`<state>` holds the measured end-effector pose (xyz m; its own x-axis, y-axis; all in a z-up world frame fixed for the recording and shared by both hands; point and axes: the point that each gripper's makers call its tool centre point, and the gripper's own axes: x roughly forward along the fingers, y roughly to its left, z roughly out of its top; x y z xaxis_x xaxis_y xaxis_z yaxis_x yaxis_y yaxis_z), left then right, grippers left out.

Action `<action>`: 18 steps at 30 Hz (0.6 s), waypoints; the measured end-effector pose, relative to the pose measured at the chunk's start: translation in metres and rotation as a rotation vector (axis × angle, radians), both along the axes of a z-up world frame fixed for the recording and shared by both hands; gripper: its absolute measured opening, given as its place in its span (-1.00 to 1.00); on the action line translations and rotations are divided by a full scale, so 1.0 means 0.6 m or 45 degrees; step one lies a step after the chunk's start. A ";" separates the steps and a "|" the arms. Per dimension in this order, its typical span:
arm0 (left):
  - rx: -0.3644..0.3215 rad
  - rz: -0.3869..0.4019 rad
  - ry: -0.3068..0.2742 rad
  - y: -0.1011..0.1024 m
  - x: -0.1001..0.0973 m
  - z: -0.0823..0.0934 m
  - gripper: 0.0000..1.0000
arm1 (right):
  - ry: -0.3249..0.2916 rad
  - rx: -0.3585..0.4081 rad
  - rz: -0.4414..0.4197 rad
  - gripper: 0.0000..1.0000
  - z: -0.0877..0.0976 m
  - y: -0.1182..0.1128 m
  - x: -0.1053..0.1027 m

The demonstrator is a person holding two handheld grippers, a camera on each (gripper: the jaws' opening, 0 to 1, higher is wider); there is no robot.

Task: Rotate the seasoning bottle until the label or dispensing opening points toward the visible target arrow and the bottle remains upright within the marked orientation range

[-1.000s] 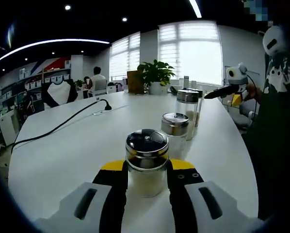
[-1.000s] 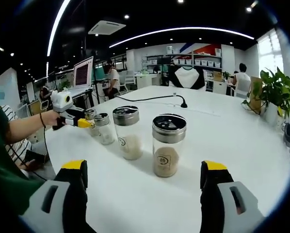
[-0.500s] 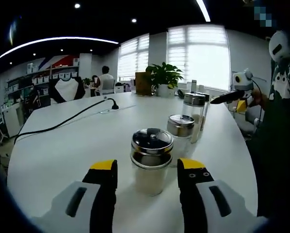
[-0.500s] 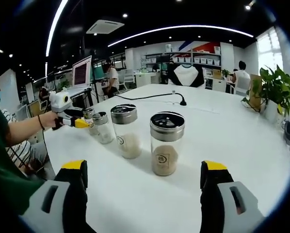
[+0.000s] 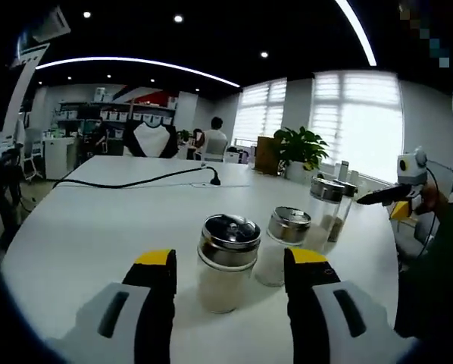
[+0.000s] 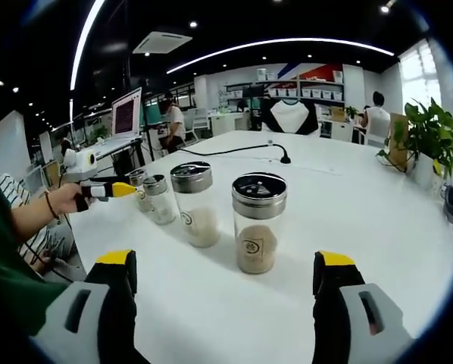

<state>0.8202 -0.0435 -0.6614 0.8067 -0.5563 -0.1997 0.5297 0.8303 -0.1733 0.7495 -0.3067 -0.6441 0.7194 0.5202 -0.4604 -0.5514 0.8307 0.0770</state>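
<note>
Our left gripper [image 5: 230, 269] stands released, jaws either side of the squat, upright glass seasoning bottle with a steel lid [image 5: 226, 262], not touching. A second steel-lidded jar [image 5: 284, 244] crowds just behind-right. Our right gripper [image 6: 225, 284] gapes too, well short of the taller jars [image 6: 258, 221].

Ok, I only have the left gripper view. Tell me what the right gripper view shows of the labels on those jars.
Observer: The brown jar, nearest that camera, has a round label facing it.
Operator: Now give me the next one.
Observer: The pale jar behind it shows a small round mark low on its left side.
Operator: Report the right gripper too.
Observer: The right gripper is wide open, its fingers short of the brown jar and touching nothing.
</note>
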 end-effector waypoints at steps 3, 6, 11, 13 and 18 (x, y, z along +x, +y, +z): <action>-0.056 0.085 0.012 0.000 0.004 -0.002 0.21 | 0.003 0.007 -0.003 0.99 0.000 0.000 0.000; -0.031 0.199 0.028 0.013 0.010 -0.014 0.20 | 0.004 0.010 -0.009 0.99 0.001 -0.002 0.000; -0.034 0.283 0.030 0.014 0.013 -0.016 0.19 | 0.006 0.013 -0.021 0.99 0.001 -0.006 0.001; 0.002 0.301 0.023 0.010 0.014 -0.017 0.17 | 0.008 0.013 -0.021 0.99 0.000 -0.006 0.001; 0.027 0.346 0.019 0.011 0.018 -0.021 0.11 | 0.009 0.015 -0.019 0.99 0.001 -0.005 0.000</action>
